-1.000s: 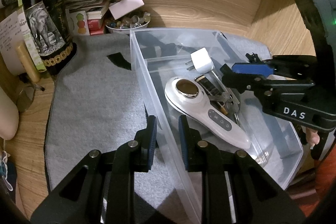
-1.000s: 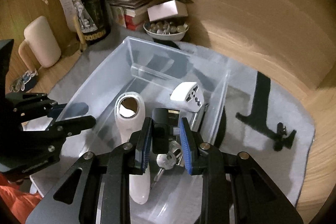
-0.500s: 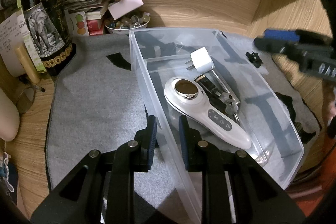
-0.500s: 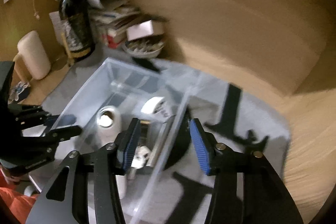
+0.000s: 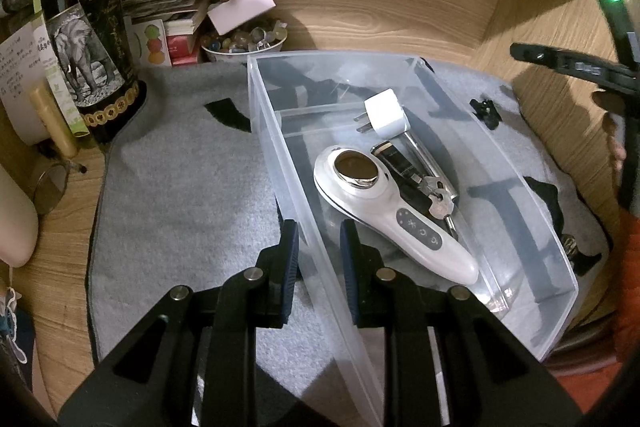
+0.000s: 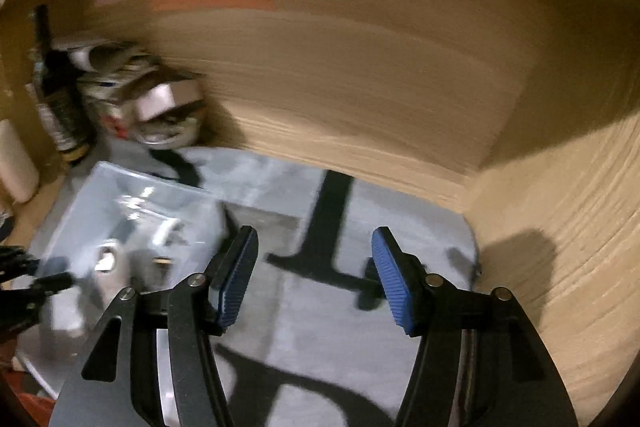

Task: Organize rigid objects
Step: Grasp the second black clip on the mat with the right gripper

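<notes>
Left wrist view: your left gripper (image 5: 318,259) straddles the near long wall of the clear plastic bin (image 5: 494,143), one finger outside on the grey mat (image 5: 180,195), one inside, pads pressed to the wall. In the bin: white handheld device (image 5: 390,213) just beyond your inner finger; black key fob with keys (image 5: 412,179) touching its far side; white plug adapter (image 5: 386,113) farther back. Small black clip (image 5: 486,107) lies on the mat outside the far wall. Bare mat to the left, bounded by a wine bottle (image 5: 86,31) and a bowl of marbles (image 5: 244,41) at the back wall. Right wrist view, blurred by motion: your right gripper (image 6: 316,277) is spread wide and empty over the mat, the bin (image 6: 132,195) to its left, wooden walls (image 6: 400,67) ahead and right.
</notes>
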`<state>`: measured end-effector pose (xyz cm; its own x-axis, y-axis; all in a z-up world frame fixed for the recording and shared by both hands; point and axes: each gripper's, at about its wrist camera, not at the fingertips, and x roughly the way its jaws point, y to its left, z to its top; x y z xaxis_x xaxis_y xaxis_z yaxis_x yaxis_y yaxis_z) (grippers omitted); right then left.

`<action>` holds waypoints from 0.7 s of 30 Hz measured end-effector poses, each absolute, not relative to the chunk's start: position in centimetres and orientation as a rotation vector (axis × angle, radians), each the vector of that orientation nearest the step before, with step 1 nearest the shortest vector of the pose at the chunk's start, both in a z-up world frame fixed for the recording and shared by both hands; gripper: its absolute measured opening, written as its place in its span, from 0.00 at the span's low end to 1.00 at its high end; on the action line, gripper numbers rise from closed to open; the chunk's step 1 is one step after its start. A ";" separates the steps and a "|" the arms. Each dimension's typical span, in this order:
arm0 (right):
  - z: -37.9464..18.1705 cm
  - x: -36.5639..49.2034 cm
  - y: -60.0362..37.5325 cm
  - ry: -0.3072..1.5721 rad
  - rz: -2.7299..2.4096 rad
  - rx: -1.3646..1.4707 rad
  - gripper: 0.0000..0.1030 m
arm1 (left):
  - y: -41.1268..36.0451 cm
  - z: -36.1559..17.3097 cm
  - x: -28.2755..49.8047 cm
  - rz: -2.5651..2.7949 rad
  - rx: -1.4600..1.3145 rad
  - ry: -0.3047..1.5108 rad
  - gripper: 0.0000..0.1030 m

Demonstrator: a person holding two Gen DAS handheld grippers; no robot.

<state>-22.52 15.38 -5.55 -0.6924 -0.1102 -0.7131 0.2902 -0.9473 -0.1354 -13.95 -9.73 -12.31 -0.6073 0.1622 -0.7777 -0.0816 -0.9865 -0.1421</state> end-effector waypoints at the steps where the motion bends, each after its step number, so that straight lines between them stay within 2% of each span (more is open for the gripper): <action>1: -6.2 -23.3 16.1 0.320 -2.680 1.141 0.54 | -9.7 -12.3 -13.9 2.696 -1.319 -0.140 0.20; 8: -12.1 -27.9 19.8 0.140 -2.641 1.423 0.54 | -9.6 -12.3 -13.8 2.694 -1.316 -0.144 0.20; 13: -15.2 -29.3 20.2 0.116 -2.609 1.527 0.54 | -9.6 -12.3 -13.7 2.694 -1.319 -0.143 0.20; 15: -16.0 -29.8 20.0 0.117 -2.601 1.547 0.46 | -9.5 -12.3 -13.7 2.696 -1.320 -0.143 0.20; 16: -16.2 -29.9 19.9 0.122 -2.587 1.553 0.36 | -9.5 -12.3 -13.7 2.696 -1.321 -0.139 0.20; 17: -16.1 -29.7 19.6 0.157 -2.593 1.528 0.33 | -9.5 -12.3 -13.8 2.695 -1.323 -0.134 0.20; 18: -16.0 -29.5 19.3 0.180 -2.588 1.523 0.21 | -9.5 -12.3 -13.7 2.694 -1.325 -0.134 0.20; 21: -15.0 -28.0 18.4 0.233 -2.586 1.461 0.21 | -9.5 -12.2 -13.7 2.694 -1.327 -0.126 0.20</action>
<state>-28.00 18.43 -15.03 -0.5093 -0.0641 -0.8582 0.2162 -0.9748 -0.0554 -13.69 -9.52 -12.25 -0.6029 0.1583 -0.7820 -0.0844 -0.9873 -0.1348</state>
